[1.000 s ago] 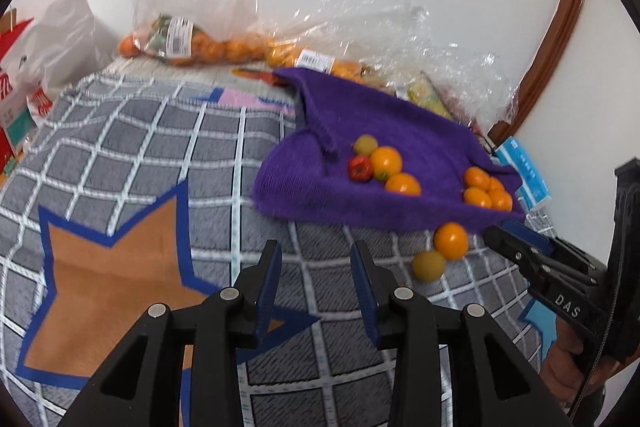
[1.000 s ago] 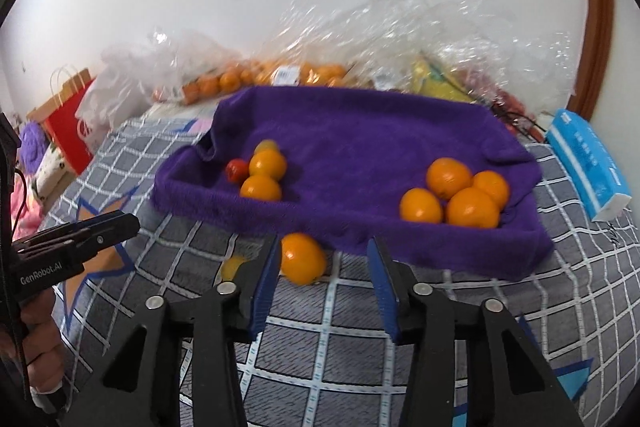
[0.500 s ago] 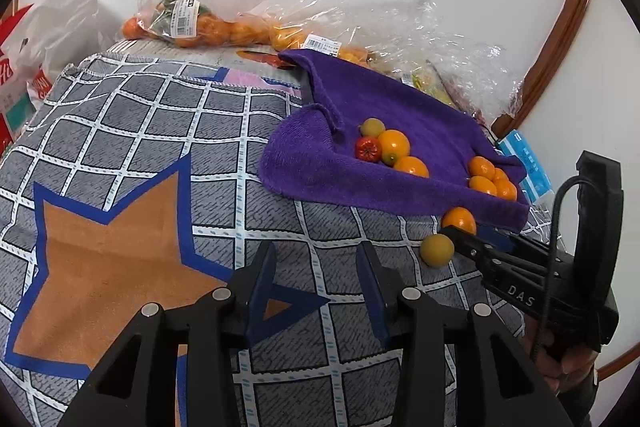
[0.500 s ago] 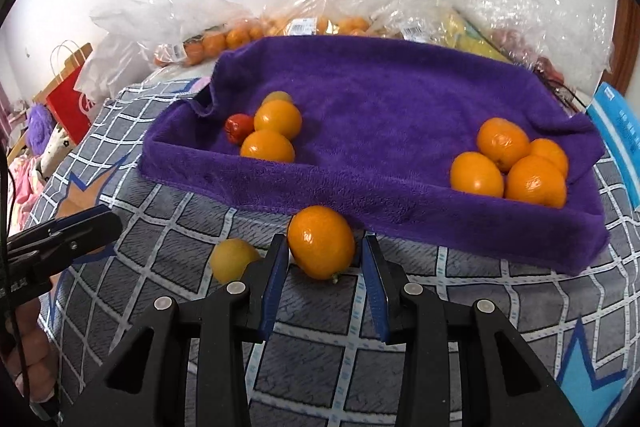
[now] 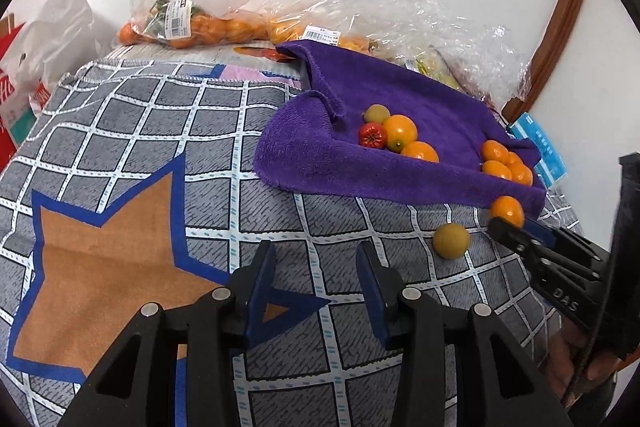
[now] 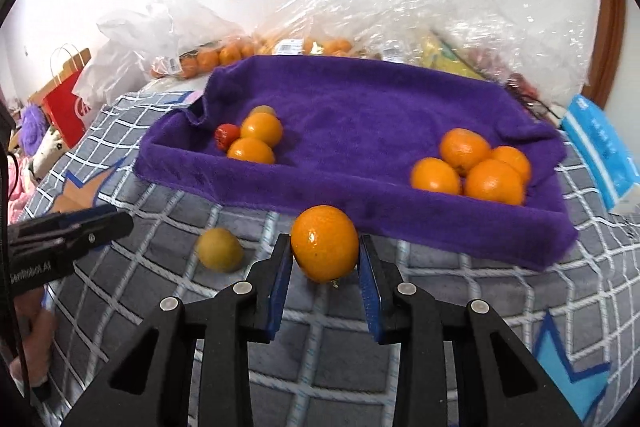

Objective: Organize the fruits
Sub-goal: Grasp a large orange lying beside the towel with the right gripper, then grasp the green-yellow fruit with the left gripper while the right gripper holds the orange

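My right gripper (image 6: 324,251) is shut on an orange (image 6: 325,239), just in front of the near edge of the purple towel (image 6: 360,95). A yellow-green fruit (image 6: 220,250) lies on the checked blanket to its left. On the towel, several oranges (image 6: 472,167) sit in a group at the right. Two oranges, a small red fruit (image 6: 226,135) and a greenish fruit cluster at the left. My left gripper (image 5: 314,251) is open over the blanket with nothing between its fingers. Its view shows the held orange (image 5: 507,211) and the yellow-green fruit (image 5: 451,241) at the right.
Clear plastic bags of oranges (image 5: 192,27) and other produce line the wall behind the towel. A blue tissue pack (image 6: 604,151) lies right of the towel. A red paper bag (image 6: 66,103) stands off the far left edge. The grey checked blanket (image 5: 120,147) covers the surface.
My right gripper moved forward and down around the loose orange and closed on it. The left gripper's jaws widened slightly and it stayed nearly in place.
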### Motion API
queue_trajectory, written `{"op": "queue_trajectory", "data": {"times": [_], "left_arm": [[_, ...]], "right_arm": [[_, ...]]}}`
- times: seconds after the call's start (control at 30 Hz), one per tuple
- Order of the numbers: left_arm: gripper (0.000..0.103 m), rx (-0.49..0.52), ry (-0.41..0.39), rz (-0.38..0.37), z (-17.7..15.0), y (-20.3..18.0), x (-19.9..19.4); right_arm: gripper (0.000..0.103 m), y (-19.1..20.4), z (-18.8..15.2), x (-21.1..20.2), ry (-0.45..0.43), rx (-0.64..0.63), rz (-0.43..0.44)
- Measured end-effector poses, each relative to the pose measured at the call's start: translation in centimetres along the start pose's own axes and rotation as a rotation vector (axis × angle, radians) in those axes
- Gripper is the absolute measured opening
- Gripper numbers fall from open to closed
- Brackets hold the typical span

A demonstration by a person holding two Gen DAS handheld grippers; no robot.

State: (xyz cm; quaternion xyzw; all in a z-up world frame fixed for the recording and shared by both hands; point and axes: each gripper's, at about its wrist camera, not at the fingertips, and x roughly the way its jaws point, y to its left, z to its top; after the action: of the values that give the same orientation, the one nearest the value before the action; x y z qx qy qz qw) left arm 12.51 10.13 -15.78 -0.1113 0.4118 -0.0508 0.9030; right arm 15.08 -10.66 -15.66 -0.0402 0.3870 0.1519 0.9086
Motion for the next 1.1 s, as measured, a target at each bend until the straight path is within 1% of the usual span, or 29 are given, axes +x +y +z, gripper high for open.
{"op": "queue_trajectory", "data": {"times": [0.1, 0.17, 0.27, 0.4, 0.5, 0.8, 1.1], "left_arm": [[0.039, -0.003, -0.003, -0.004, 0.0, 0.1, -0.1], [0.039, -0.006, -0.001, -0.010, 0.0, 0.1, 0.0], [0.039, 0.027, 0.008, -0.026, -0.1, -0.4, 0.1], [0.040, 0.079, 0.019, -0.046, -0.3, -1.3, 0.1], [0.039, 0.084, 0.021, -0.049, -0.3, -1.4, 0.1], [0.039, 0.093, 0.024, -0.058, -0.3, -1.4, 0.0], [0.040, 0.114, 0.014, -0.074, -0.5, -1.9, -0.3]], "right_arm": [[0.033, -1.0, -0.5, -1.2, -0.040, -0.012, -0.018], [0.032, -1.4, -0.8, -1.8, -0.046, -0.033, -0.038], [0.032, -1.9, -1.4, -2.2, -0.047, -0.069, -0.043], [0.032, -3.4, -1.7, -2.9, -0.065, -0.017, -0.012], [0.032, -4.4, -1.8, -3.0, -0.070, 0.021, 0.016], [0.032, -5.5, -2.0, -3.3, -0.091, 0.089, 0.024], [0.032, -6.2, -2.1, -3.7, -0.112, 0.117, 0.026]]}}
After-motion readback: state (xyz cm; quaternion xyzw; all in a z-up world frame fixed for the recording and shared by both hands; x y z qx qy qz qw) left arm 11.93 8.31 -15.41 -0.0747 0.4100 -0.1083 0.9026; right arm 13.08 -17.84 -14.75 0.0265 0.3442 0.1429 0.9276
